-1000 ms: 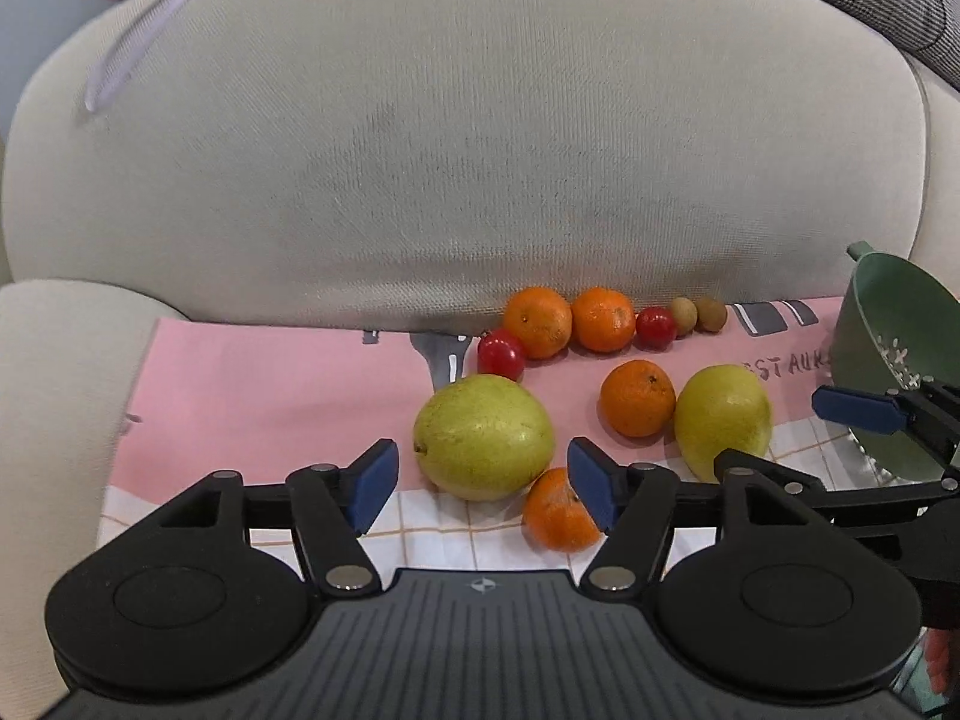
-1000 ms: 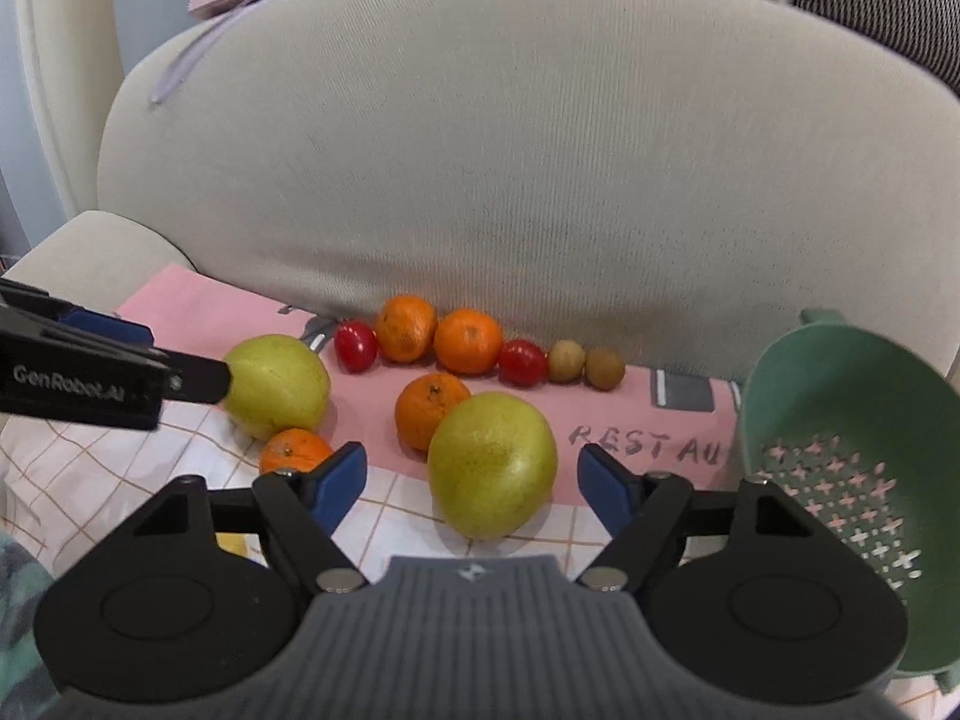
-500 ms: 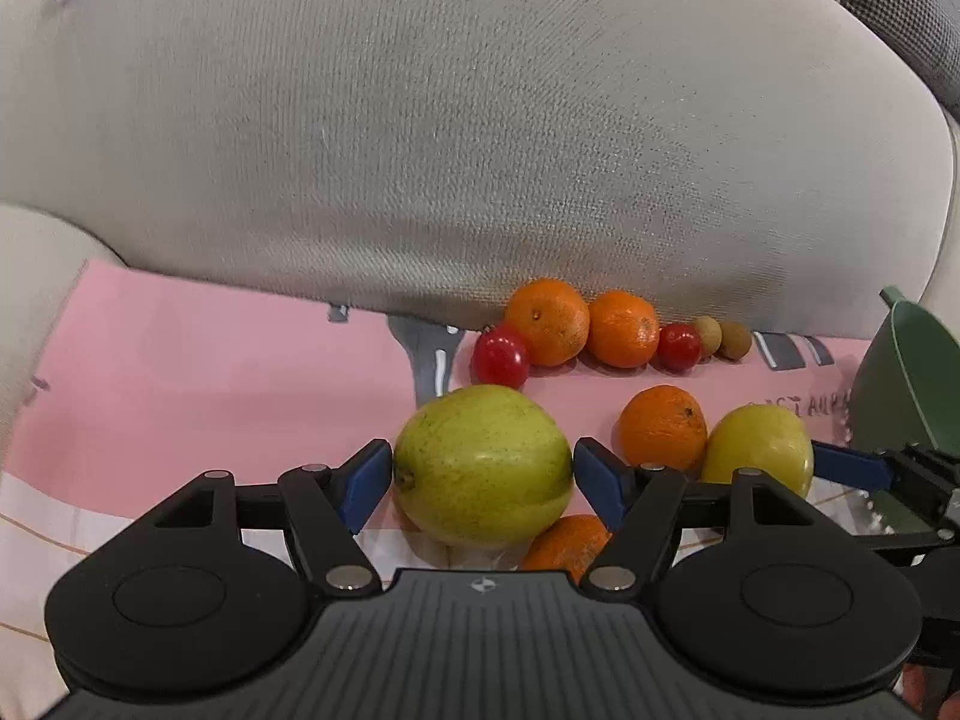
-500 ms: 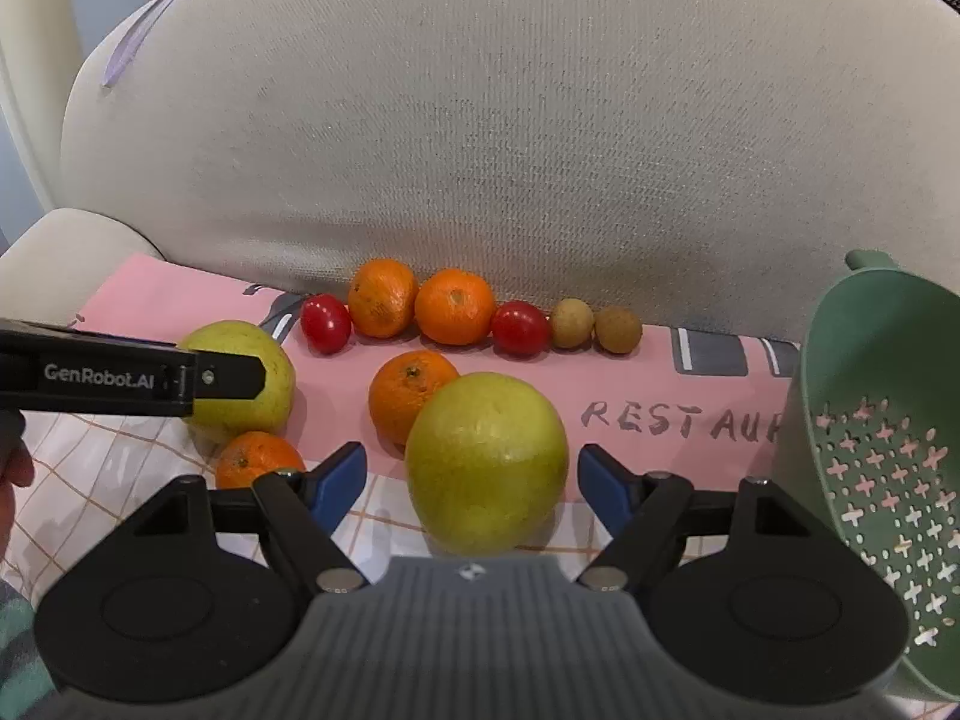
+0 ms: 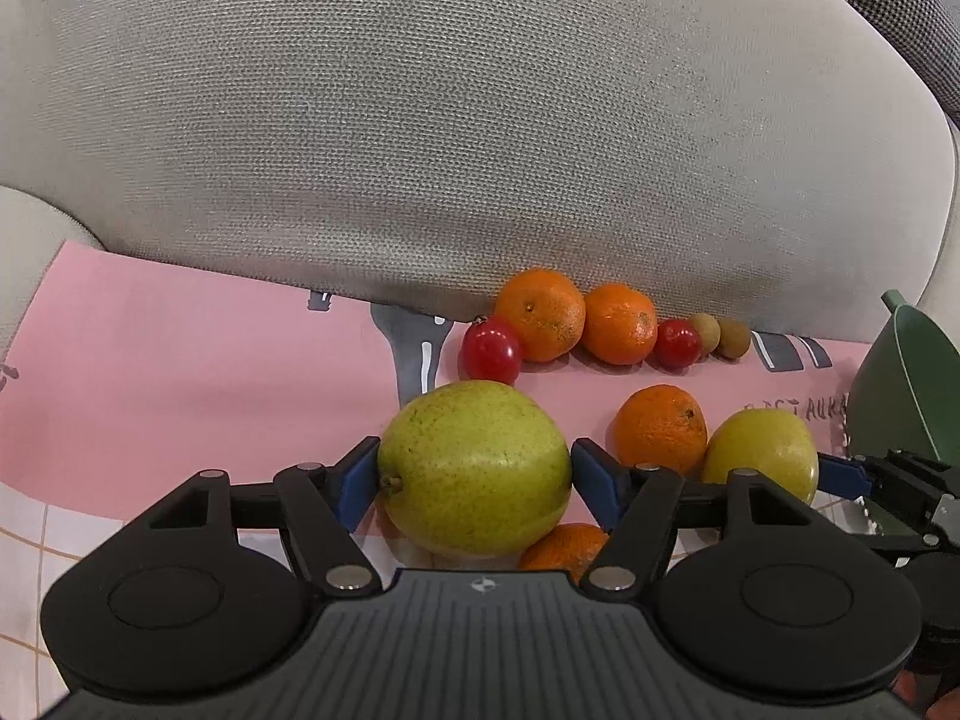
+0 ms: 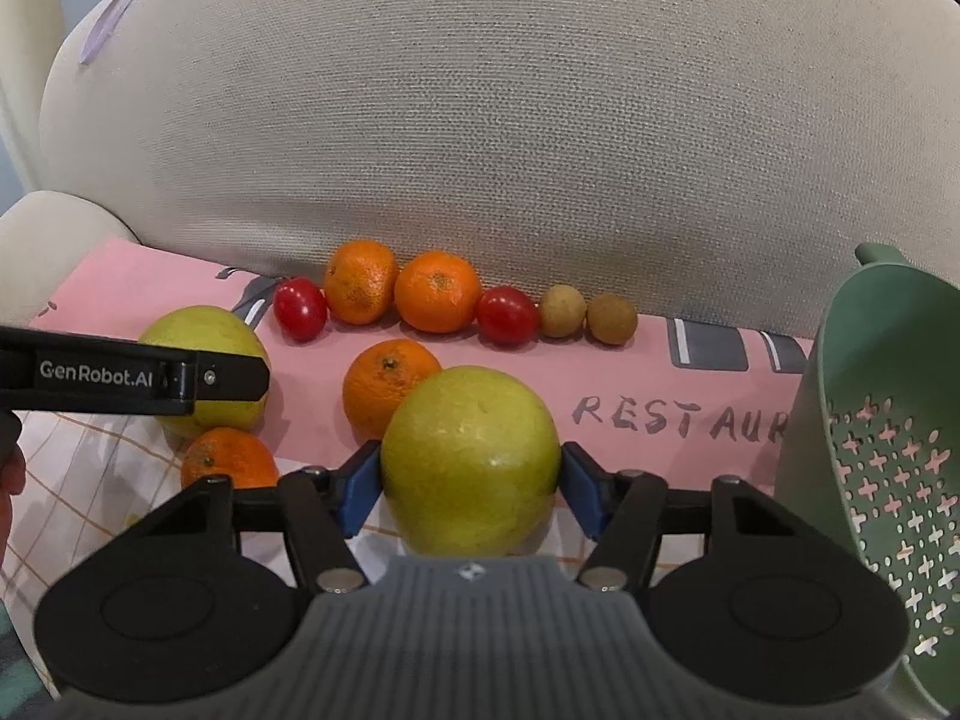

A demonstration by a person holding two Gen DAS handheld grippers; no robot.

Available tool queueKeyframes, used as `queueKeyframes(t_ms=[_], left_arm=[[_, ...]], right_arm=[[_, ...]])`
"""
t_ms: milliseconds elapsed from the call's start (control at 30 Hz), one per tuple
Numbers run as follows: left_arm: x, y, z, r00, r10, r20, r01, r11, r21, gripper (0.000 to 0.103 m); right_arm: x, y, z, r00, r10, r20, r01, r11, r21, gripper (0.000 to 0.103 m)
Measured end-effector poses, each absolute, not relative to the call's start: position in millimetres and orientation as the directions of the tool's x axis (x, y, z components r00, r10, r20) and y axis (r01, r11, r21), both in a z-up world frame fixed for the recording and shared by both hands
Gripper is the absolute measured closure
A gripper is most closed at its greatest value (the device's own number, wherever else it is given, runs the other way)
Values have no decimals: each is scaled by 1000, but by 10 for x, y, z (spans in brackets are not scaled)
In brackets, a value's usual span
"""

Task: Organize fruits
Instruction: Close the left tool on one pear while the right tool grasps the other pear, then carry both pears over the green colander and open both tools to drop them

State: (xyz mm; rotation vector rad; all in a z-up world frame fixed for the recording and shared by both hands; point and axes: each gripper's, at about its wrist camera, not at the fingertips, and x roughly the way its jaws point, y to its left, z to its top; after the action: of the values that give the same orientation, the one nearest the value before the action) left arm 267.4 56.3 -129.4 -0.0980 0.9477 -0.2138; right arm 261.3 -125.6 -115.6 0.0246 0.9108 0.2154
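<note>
While each gripper clamps 1 pear, left gripper (image 5: pixel 474 474) on speckled pear (image 5: pixel 474 468), right gripper (image 6: pixel 471 483) on smooth pear (image 6: pixel 471 456)

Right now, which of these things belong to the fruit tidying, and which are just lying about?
Part of the job: left pear, right pear, four tangerines, two cherry tomatoes, two longans, green colander.
Just lying about: pink cloth, sofa cushion.
</note>
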Motion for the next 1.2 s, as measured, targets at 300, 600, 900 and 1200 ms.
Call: queueKeyframes(t_ms=[300, 600, 900, 1200], left_arm=[[2478, 548, -1052, 602, -223, -767, 153, 975, -163, 25], [2136, 330, -586, 630, -219, -745, 181, 974, -133, 25], [1823, -310, -155, 647, -290, -705, 323, 942, -91, 25], [1773, -1130, 33, 596, -400, -696, 495, 866, -74, 25]], right_arm=[[2527, -1264, -991, 610, 206, -765, -196, 975, 106, 43], [2170, -1404, -541, 681, 245, -690, -237, 965, 109, 43], [1768, -1885, -175, 752, 204, -627, -200, 977, 78, 43], [1638, -2578, -122, 754, 108, -648, -115, 993, 32, 43]])
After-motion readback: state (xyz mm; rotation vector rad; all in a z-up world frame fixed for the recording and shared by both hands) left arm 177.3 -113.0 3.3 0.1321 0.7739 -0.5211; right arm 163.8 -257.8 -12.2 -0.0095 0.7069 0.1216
